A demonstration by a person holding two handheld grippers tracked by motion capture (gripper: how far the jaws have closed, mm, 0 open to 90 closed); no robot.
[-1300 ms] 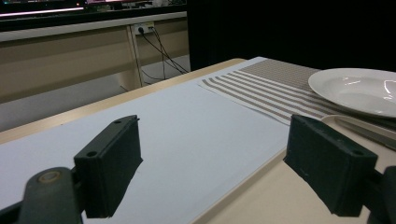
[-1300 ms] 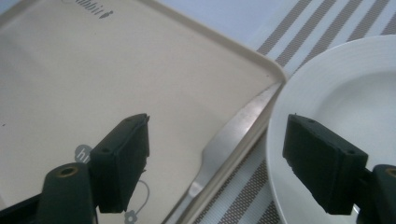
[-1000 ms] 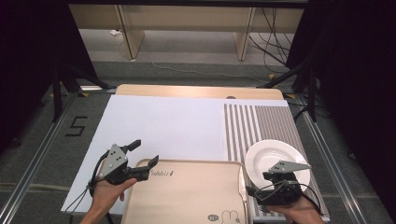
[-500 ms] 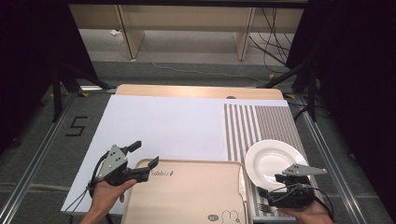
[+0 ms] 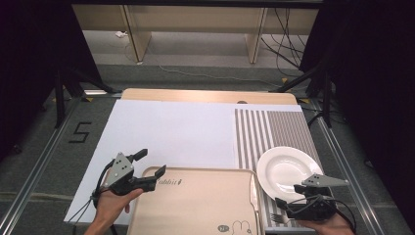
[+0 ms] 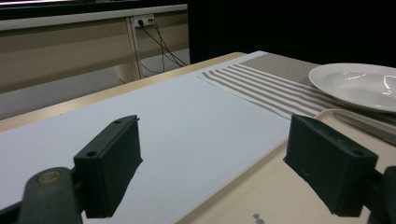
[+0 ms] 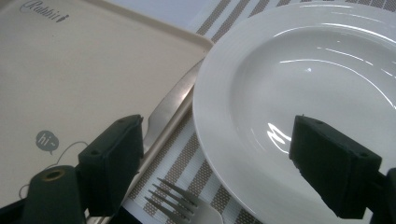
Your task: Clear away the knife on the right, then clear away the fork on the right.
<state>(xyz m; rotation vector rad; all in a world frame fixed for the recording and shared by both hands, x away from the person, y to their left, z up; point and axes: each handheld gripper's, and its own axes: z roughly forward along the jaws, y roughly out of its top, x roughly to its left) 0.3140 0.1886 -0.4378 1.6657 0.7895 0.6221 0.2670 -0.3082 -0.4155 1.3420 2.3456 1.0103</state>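
My left gripper [image 5: 150, 162] is open at the near left, one jaw over the far-left corner of a beige tray [image 5: 195, 208] and the other over the white sheet [image 5: 171, 129]. In the left gripper view nothing lies between the jaws of the left gripper [image 6: 219, 163], which stand over the tray's rim [image 6: 261, 186]. My right gripper [image 5: 293, 199] is open at the near right, just short of the white plate [image 5: 286, 169]. The right gripper [image 7: 219, 163] hovers over the plate's [image 7: 303, 79] near rim, empty. A knife [image 7: 170, 109] lies along the tray's [image 7: 93, 74] right edge, a fork [image 7: 182, 203] below.
The plate sits on a striped placemat [image 5: 274, 129], with the fork [image 5: 274, 218] on its near corner and the knife [image 5: 253, 191] on the tray's right side. From the left gripper, the plate [image 6: 359, 84] and placemat [image 6: 261, 81] lie ahead at the right.
My right gripper has drawn back from the plate, to the right and toward the near edge. The left gripper has stayed where it was.
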